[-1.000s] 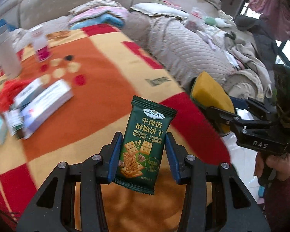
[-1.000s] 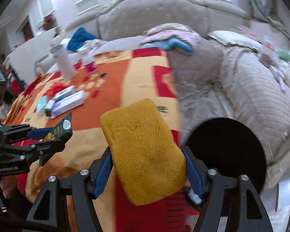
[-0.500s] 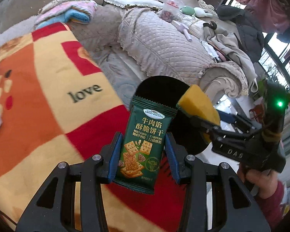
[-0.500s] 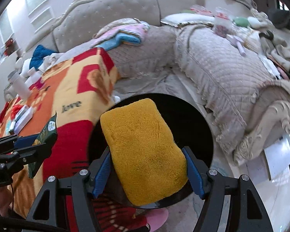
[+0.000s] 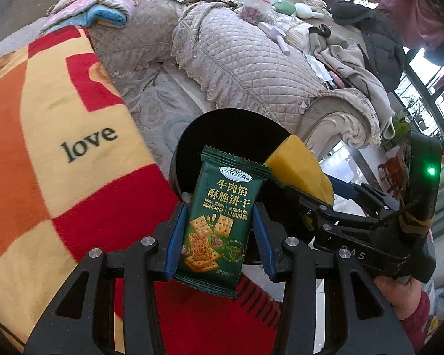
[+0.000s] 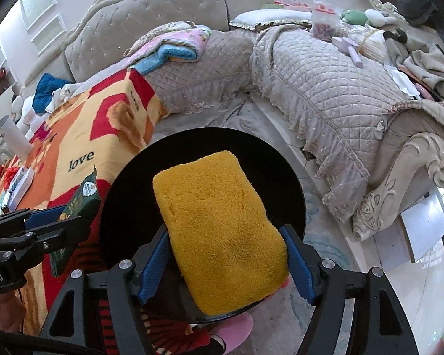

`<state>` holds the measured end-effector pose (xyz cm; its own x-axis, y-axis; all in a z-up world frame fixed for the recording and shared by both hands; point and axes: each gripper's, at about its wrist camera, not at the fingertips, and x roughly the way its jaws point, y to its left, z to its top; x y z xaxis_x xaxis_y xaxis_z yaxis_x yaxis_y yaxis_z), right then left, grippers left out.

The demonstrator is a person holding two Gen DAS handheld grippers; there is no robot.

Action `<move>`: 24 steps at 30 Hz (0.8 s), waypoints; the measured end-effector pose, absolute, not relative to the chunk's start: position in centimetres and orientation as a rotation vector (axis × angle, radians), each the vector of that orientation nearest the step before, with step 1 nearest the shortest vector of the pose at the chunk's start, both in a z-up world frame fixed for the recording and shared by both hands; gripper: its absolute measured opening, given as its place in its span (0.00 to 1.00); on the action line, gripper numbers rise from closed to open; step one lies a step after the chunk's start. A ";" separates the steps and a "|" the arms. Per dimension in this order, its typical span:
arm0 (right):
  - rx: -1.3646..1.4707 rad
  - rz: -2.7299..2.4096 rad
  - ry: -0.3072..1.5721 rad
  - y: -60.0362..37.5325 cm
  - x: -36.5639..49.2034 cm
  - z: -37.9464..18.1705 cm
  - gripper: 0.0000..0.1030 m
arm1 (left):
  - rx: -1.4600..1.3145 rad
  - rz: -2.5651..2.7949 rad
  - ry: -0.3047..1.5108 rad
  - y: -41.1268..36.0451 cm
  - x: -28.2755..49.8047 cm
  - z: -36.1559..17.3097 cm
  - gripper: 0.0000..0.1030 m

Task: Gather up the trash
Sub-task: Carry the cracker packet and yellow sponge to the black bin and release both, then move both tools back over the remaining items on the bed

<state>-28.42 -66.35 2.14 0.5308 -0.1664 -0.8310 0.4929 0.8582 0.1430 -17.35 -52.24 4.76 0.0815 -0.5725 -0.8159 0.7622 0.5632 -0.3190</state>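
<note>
My left gripper (image 5: 219, 236) is shut on a green biscuit packet (image 5: 220, 222), held upright at the near rim of a round black bin (image 5: 231, 130). My right gripper (image 6: 226, 263) is shut on a yellow sponge (image 6: 219, 227) and holds it over the black bin's opening (image 6: 269, 165). The sponge (image 5: 302, 171) and right gripper also show in the left wrist view, just right of the packet. The packet (image 6: 80, 204) and left gripper (image 6: 29, 230) show at the left of the right wrist view, beside the bin.
A table under a red, orange and yellow "love" blanket (image 5: 59, 148) stands left of the bin, with boxes (image 6: 20, 183) and a white bottle (image 6: 14, 139) on it. A quilted beige sofa (image 6: 325, 82) with clutter runs behind and right. A pink slipper (image 6: 233, 331) lies below the bin.
Both grippers have swung right, away from the table top, and come over the black bin. The bin now fills more of both views. Both grips are unchanged.
</note>
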 end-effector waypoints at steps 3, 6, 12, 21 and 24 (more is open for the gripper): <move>0.395 -0.416 0.932 -66.5 -28.4 2.2 0.76 | 0.196 -1.018 1.108 -52.5 -17.2 4.6 0.41; 0.401 -0.436 0.933 -66.7 -28.5 2.2 0.80 | 0.172 -1.042 1.121 -52.6 -17.2 4.6 0.41; 0.419 -0.461 0.939 -67.0 -28.9 1.9 0.81 | 0.135 -1.075 1.132 -52.2 -17.2 4.7 0.50; 0.424 -0.455 0.944 -66.6 -28.9 1.9 0.81 | 0.149 -1.040 1.123 -50.9 -16.9 4.6 0.51; 0.417 -0.441 0.950 -66.0 -28.5 2.0 0.81 | 0.162 -1.003 1.108 -50.0 -16.7 4.5 0.50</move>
<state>-28.52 -66.01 2.04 0.5073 -0.1753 -0.8438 0.5311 0.8347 0.1458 -16.66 -50.04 4.53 0.0780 -0.5915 -0.8026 0.7400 0.5738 -0.3509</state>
